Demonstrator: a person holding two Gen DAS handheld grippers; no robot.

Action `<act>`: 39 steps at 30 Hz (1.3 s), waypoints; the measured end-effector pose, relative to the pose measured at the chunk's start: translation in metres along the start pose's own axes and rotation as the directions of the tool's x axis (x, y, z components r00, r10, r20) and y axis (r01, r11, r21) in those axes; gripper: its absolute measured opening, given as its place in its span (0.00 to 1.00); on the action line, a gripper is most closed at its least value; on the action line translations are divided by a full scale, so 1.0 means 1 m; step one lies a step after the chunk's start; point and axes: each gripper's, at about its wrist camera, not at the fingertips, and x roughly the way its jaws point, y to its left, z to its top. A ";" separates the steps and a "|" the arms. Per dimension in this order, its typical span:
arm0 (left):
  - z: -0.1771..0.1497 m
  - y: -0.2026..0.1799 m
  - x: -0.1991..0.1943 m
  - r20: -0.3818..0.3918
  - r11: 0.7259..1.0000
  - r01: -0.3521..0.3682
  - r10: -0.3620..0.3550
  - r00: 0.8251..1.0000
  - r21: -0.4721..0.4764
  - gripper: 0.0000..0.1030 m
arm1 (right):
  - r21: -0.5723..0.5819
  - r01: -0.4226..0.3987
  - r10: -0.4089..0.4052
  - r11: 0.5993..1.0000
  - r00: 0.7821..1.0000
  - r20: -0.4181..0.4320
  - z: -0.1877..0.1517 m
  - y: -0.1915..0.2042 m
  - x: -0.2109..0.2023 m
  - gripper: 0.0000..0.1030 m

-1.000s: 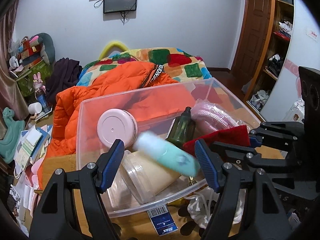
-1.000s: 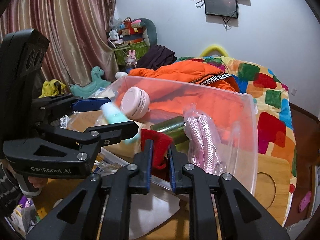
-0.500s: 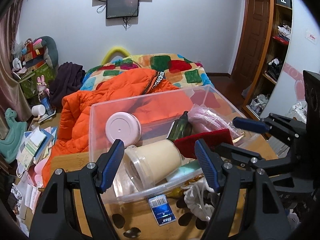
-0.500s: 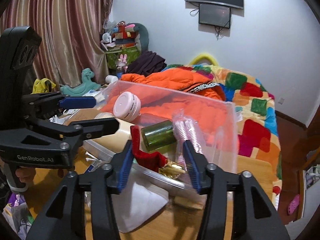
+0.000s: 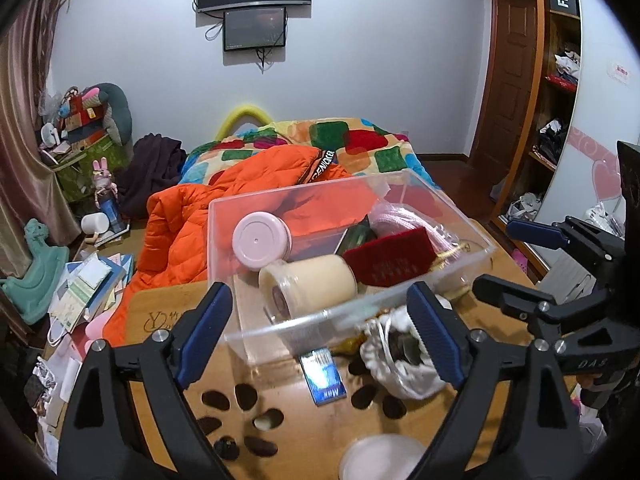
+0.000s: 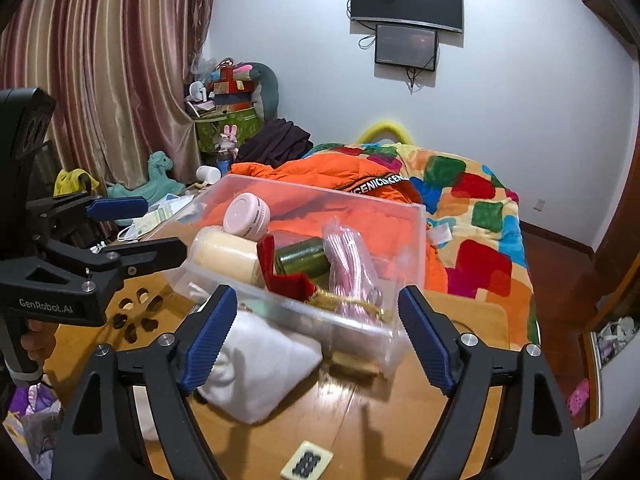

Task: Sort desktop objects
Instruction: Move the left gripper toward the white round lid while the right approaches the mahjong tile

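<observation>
1. Both sets of jaws were spreading wider at this moment, with nothing pinched: the left gripper (image 5: 320,336) and the right gripper (image 6: 316,336) each hung empty over the near edge of the clear plastic bin (image 5: 424,184), apart from its contents

2. The bin sat on the wooden desk (image 6: 400,412) and held a pink round-lidded jar (image 5: 258,242), a cream-coloured jar lying on its side (image 5: 308,282), a dark red cloth pouch (image 5: 390,260), a dark green bottle (image 6: 302,260) and a bagged coil of pink cord (image 6: 346,264)

3. Unsorted things lay on the desk in front of the bin: a white drawstring pouch (image 5: 400,356), a small blue carton (image 5: 322,376), a folded white cloth (image 6: 260,364) and a mahjong-style tile (image 6: 306,460)

4. The drawstring pouch looked soft and lumpy, probably weighted by what filled it; gathering the fabric near its open mouth seemed the safest hold, since a pinch lower down could spill it

5. The blue carton looked light and stiff, best taken across its narrow sides; the tile looked hard, flat and likely slippery against the glossy wood, so its edges would need a square pinch

6. The white cloth would sag and drag, so a bunched fold should serve

7. The desk top was smooth, lacquered wood with dark cut-out spots (image 5: 244,394); beyond it lay a bed with an orange puffer jacket (image 5: 240,196) and a patchwork quilt (image 6: 480,208), striped curtains (image 6: 100,80), and two wall screens (image 6: 406,12)
</observation>
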 end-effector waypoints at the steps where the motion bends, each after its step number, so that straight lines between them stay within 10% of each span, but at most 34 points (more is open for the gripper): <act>1: -0.001 -0.001 -0.003 0.005 1.000 -0.004 0.004 1.000 0.002 0.89 | 0.010 0.008 -0.008 1.000 1.000 -0.005 -0.002 -0.001 -0.003 0.79; 12: -0.025 -0.014 -0.024 0.022 1.000 -0.001 0.001 1.000 -0.019 0.90 | 0.183 0.004 -0.010 0.983 0.999 0.030 -0.027 -0.017 -0.032 0.85; 19: -0.044 -0.014 -0.028 0.012 0.999 0.004 -0.003 1.000 -0.047 0.91 | 0.132 0.138 -0.141 0.982 0.990 0.007 -0.049 -0.002 -0.033 0.85; 39: -0.110 -0.022 -0.012 -0.106 0.989 0.023 -0.039 0.994 -0.149 0.91 | 0.168 0.167 -0.153 0.972 0.984 -0.094 -0.108 0.003 -0.020 0.85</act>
